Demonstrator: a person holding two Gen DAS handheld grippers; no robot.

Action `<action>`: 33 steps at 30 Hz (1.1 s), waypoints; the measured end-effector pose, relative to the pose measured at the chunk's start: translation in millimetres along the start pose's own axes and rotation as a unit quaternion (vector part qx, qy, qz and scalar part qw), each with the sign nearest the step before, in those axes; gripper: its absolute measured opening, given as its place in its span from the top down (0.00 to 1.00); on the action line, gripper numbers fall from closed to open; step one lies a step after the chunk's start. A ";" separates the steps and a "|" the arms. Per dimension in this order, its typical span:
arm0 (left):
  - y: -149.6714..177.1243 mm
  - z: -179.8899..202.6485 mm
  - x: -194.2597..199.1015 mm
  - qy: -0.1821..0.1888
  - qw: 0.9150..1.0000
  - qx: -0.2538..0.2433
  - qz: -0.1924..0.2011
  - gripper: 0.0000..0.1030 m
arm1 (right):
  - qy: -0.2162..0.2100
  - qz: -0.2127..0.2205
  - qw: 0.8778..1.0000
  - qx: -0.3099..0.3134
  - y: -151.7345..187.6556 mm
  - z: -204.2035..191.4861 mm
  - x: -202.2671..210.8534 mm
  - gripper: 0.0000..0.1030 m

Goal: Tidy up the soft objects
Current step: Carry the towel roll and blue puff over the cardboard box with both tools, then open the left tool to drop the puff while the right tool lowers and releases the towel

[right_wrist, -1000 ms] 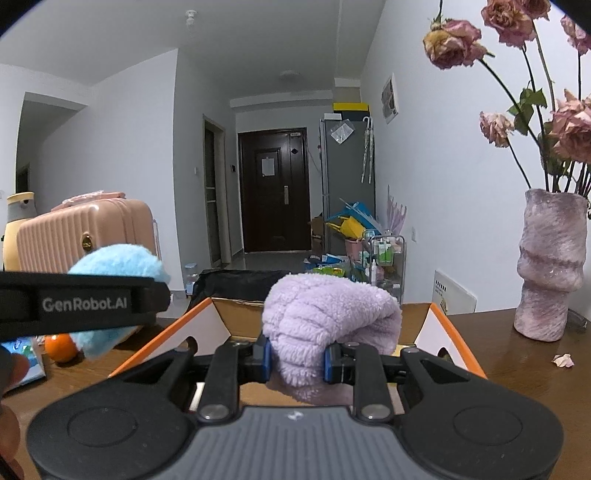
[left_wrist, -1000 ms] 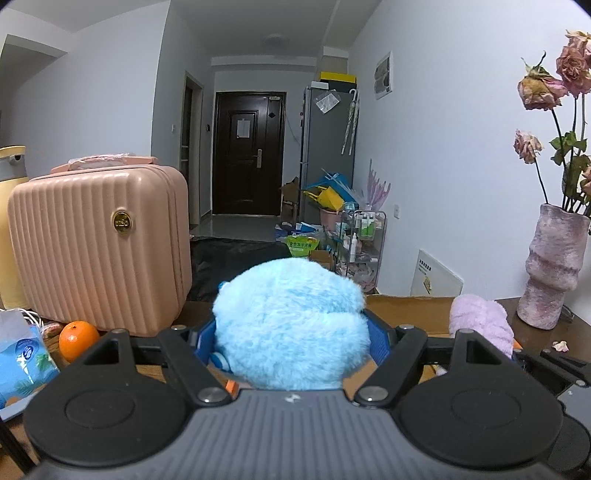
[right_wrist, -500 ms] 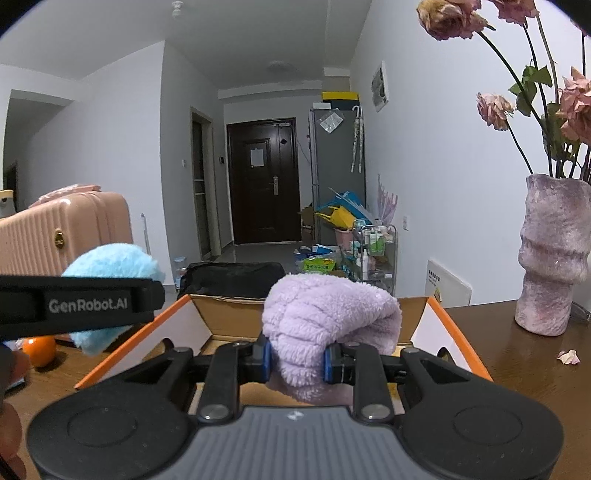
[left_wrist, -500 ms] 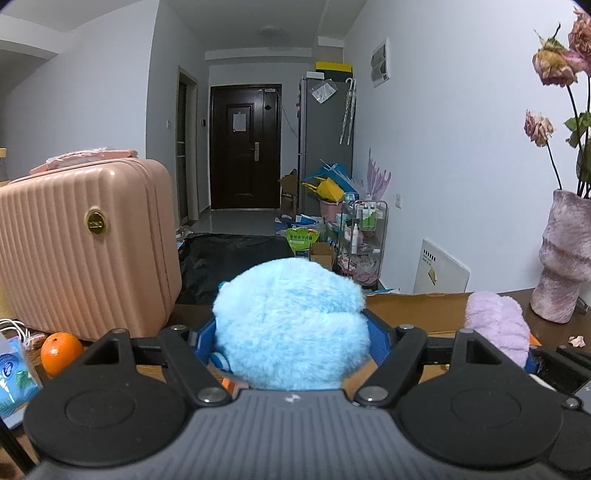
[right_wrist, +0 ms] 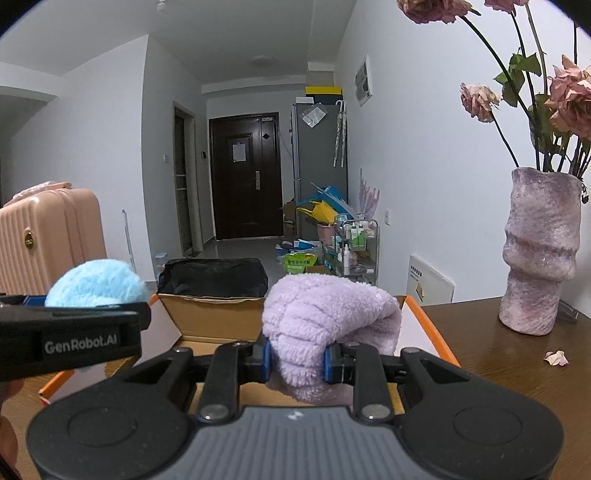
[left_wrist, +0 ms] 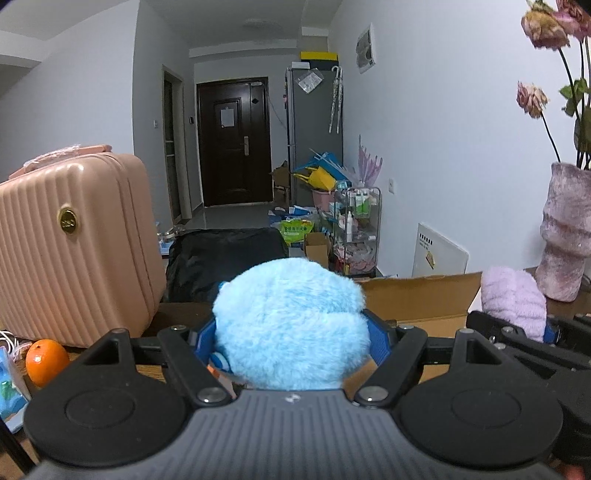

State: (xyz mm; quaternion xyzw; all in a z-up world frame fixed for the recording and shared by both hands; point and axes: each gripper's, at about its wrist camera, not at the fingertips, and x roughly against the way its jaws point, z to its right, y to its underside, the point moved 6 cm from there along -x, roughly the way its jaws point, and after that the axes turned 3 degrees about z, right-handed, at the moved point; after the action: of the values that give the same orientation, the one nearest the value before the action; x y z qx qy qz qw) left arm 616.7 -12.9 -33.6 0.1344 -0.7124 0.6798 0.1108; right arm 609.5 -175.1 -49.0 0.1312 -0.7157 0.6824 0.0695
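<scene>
A ribbed pink hard-shell suitcase (left_wrist: 74, 243) stands at the left of the dark wooden tabletop (right_wrist: 517, 369). An open cardboard box with orange-edged flaps (right_wrist: 218, 319) lies ahead. The left tongs (left_wrist: 291, 332) are clamped on a fluffy blue plush ball (left_wrist: 291, 325); the right tongs (right_wrist: 297, 360), over the box, squeeze a lilac fleece bundle (right_wrist: 328, 314).

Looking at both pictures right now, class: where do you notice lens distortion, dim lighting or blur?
Left wrist view: fisheye bending curves the white wall and rounded pink ribbed suitcase; the fluffy blue plush ball is sharp, the dried pink roses slightly soft. Right wrist view: dark rounded corners, dim even light, no glare; the purple fleece bundle is crisp, and the textured purple vase leans with the bending.
</scene>
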 end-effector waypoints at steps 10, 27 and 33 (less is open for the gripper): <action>4.0 -1.5 -15.1 0.012 1.000 -0.001 -0.018 0.23 | 0.010 -0.010 1.000 -0.004 2.1 11.0 -6.7 0.75; 0.5 -26.0 -9.1 -0.028 0.999 0.039 -0.003 0.00 | 0.030 -0.011 0.999 -0.021 1.7 23.0 -4.3 0.01; 1.6 -23.3 -7.4 -0.029 0.999 0.035 -0.001 0.00 | 0.031 -0.014 0.999 -0.026 1.8 25.2 -5.2 0.00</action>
State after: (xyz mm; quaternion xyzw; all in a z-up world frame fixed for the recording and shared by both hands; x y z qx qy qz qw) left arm 622.5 10.8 -36.4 0.1586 -0.6910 0.7000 0.0862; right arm 616.0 -199.6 -53.6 0.1184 -0.7288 0.6663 0.1047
